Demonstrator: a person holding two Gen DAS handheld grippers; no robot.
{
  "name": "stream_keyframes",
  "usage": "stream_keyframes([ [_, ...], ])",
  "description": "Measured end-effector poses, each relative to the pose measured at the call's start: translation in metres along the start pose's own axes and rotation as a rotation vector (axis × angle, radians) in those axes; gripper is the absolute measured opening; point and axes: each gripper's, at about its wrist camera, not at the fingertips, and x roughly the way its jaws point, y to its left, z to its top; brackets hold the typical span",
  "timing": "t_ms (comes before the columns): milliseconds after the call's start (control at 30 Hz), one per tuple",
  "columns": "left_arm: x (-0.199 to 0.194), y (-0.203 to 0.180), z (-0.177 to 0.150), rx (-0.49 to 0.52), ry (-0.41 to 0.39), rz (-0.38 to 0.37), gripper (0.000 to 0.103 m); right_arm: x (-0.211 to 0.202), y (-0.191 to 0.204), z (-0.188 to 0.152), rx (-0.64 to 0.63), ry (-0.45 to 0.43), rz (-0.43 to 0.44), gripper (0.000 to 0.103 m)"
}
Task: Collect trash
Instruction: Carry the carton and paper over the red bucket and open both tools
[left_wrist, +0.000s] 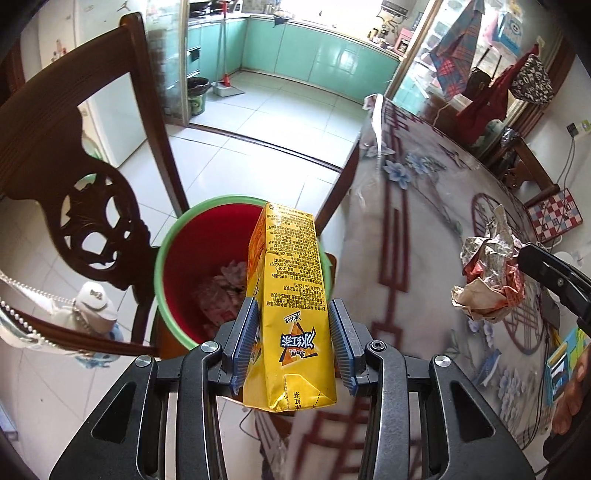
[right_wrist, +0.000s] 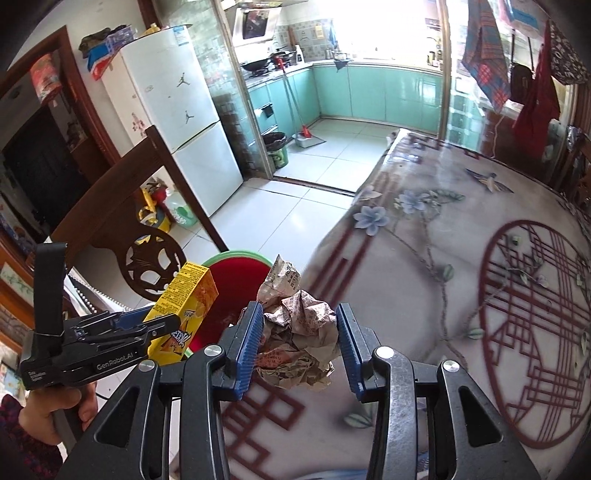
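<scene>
Yellow cardboard drink carton (left_wrist: 291, 295) is clenched in the left tool (left_wrist: 293, 339), its far end poised over the red, green-rimmed plastic bin (left_wrist: 184, 258) beside the bench (right_wrist: 424, 258). Crumpled printed paper (right_wrist: 299, 343) is gripped by the right tool (right_wrist: 300, 345) above the bench edge. Transport appears under way; next, each piece should be released over the bin.

The surface (right_wrist: 424, 236) wears a pale floral cloth with dark red lattice patterns. Past its left edge, on the white tiled floor (right_wrist: 295, 218), stands a green-rimmed red bin (left_wrist: 177, 266) holding scraps.
</scene>
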Motion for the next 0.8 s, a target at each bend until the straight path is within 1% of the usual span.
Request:
stream_keyframes([
  [133, 0.012, 0.021, 0.0, -0.036, 0.024, 0.019, 0.038, 0.013, 0.017, 0.006, -0.026, 0.017, 0.025, 0.039],
  [233, 0.025, 0.036, 0.0, -0.063, 0.047, 0.036, 0.038, 0.025, 0.031, 0.01, -0.026, 0.029, 0.065, 0.039],
  [400, 0.043, 0.056, 0.004, -0.108, 0.083, 0.052, 0.038, 0.059, 0.044, 0.015, -0.003, 0.065, 0.113, 0.04],
  [600, 0.064, 0.066, 0.01, -0.111, 0.123, 0.056, 0.038, 0.093, 0.058, 0.021, -0.003, 0.103, 0.108, 0.04],
  [800, 0.082, 0.074, 0.019, -0.12, 0.152, 0.063, 0.038, 0.114, 0.059, 0.028, 0.003, 0.127, 0.114, 0.04],
])
